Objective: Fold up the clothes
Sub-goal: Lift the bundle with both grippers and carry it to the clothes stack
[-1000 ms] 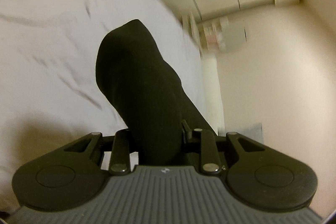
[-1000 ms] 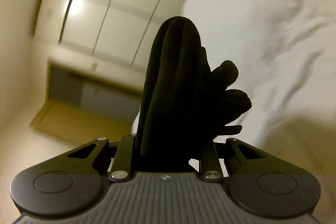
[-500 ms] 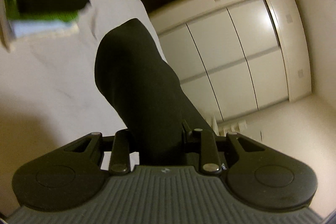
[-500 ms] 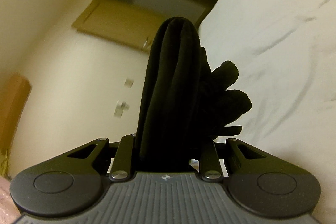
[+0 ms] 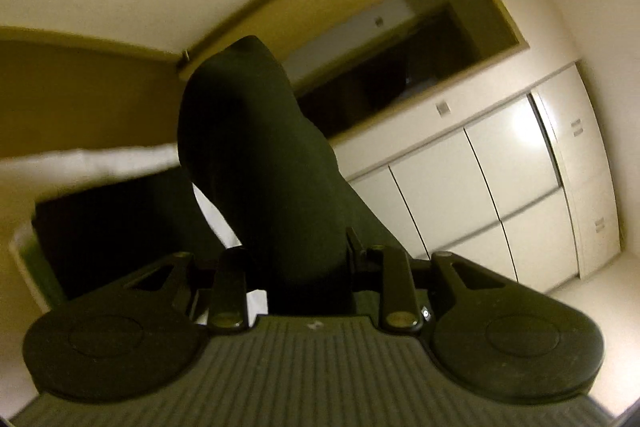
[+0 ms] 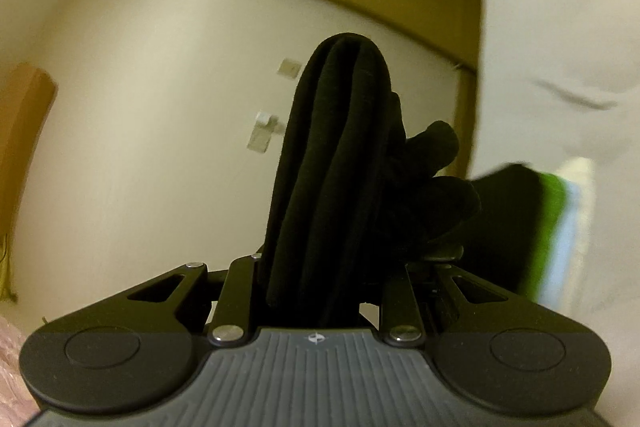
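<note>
Black folded garment [image 5: 260, 167] pinched at one end by the left gripper [image 5: 304, 267], jaws narrowed to a slim gap and clamped on the bunched cloth. Same garment [image 6: 332, 167] gripped at its other end by the right gripper [image 6: 320, 279], jaws likewise nearly closed, layered folds standing up between them. Held in the air between the two, above the bed [image 6: 560, 27], just beside the stack of folded clothes [image 5: 100, 227], which has a black piece on top and green and pale layers below.

Judged step: carrying the folded piece over to set it on the stack. To do it well: keep both grips firm and level with each other so the folds do not slip apart; keep the cloth gently taut between the two ends, not stretched. Slow down before the stack, as the blur suggests a fast swing. Line the edges up with the black top layer, lower flat, release both sides together, then back out without dragging the layers underneath.

Compared with a second ago: no more wide view of rumpled white sheet; wall, doorway and wardrobe doors [image 5: 480, 187] now filling the frames. Stack, small and high in the left view half a second back, now large and low at its left edge, and newly showing at the right of the right view [image 6: 548, 223]. Grip and shape of the bunched cloth unchanged.
</note>
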Available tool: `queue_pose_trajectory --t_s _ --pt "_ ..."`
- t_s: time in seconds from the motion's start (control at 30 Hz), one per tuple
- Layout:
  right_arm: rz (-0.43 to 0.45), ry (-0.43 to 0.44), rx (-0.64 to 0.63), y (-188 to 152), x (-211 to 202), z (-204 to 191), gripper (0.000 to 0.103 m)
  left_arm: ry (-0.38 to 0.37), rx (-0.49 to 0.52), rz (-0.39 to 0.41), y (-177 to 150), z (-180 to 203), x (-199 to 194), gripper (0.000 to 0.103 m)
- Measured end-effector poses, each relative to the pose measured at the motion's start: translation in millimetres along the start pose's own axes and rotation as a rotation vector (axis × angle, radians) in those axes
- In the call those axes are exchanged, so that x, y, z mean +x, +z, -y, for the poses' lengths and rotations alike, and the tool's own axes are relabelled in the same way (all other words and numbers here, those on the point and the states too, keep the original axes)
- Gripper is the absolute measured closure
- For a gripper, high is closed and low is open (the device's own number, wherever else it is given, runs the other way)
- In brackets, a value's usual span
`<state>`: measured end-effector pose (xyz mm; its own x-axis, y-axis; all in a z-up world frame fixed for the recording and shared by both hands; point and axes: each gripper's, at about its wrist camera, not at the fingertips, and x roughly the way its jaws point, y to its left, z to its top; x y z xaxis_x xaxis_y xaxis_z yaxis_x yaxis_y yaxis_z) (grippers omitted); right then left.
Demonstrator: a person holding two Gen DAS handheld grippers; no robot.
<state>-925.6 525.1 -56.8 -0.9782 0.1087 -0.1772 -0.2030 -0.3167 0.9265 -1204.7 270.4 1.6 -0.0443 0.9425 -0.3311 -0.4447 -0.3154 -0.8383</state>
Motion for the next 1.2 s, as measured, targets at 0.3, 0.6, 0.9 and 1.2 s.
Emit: queue_pose_trajectory --t_s 0.3,0.6,0.9,1.2 --pt "-0.12 -0.003 -0.069 28 107 41 0.078 0.072 -0.039 0.014 3 -78 56 0.077" --pt "-0.151 -0.221 0.244 -29 118 157 0.058 0.158 -0.1 -0.131 -23 -152 101 0.073" --pt "-0.036 -0.248 0.037 2 89 123 0.073 0.168 0.0 -0.138 -26 -131 109 0.075" --pt "-0.081 -0.385 0.053 -7 68 140 0.056 0.206 -0.011 -0.186 -13 -128 107 0.071"
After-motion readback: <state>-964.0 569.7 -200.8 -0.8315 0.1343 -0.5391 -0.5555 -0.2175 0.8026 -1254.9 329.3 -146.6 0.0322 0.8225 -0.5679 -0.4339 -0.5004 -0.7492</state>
